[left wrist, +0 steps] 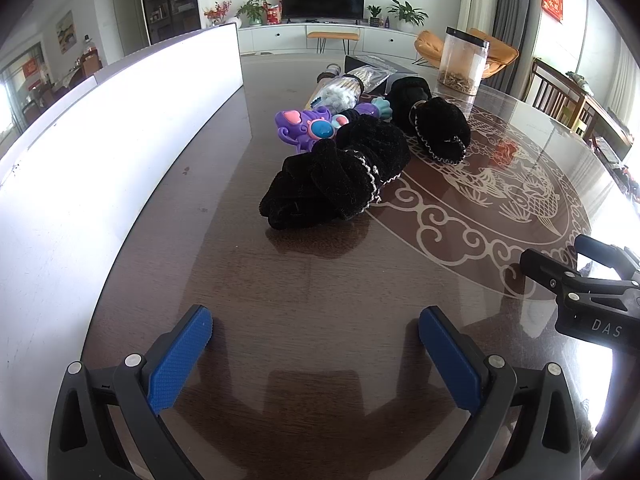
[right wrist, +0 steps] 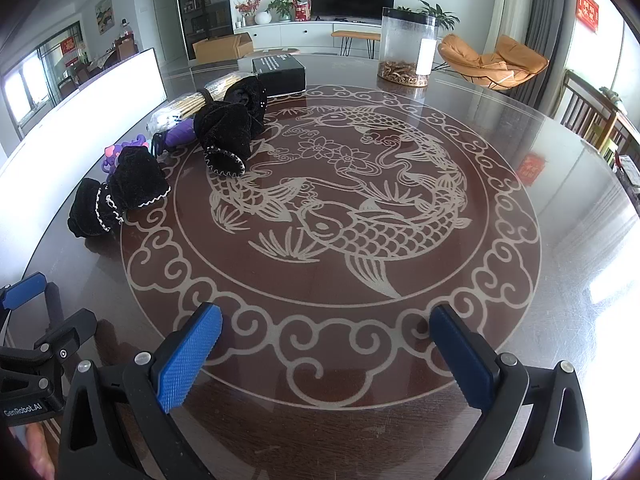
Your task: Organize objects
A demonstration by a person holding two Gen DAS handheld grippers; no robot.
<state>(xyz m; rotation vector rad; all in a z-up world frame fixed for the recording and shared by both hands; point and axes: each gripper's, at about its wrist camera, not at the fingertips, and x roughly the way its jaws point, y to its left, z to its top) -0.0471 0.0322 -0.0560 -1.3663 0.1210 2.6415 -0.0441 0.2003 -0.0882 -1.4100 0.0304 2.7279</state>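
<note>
1. The left gripper [left wrist: 316, 344] hovers low over the dark table [left wrist: 304, 280], its blue pads spread wide with nothing between them.
2. The right gripper [right wrist: 326, 344] is spread the same way, empty, above the table's carp pattern [right wrist: 332, 208].
3. Ahead of the left gripper lies a black velvet pouch [left wrist: 340, 176], touching a purple toy [left wrist: 308, 130] behind it.
4. A second black pouch [left wrist: 434, 124] sits just beyond, by a bundle of sticks [right wrist: 196, 104].
5. Farther back stand a black box [right wrist: 280, 74] and a clear jar [right wrist: 408, 46].
6. A white board [left wrist: 120, 128] runs along the table's left side.
</note>
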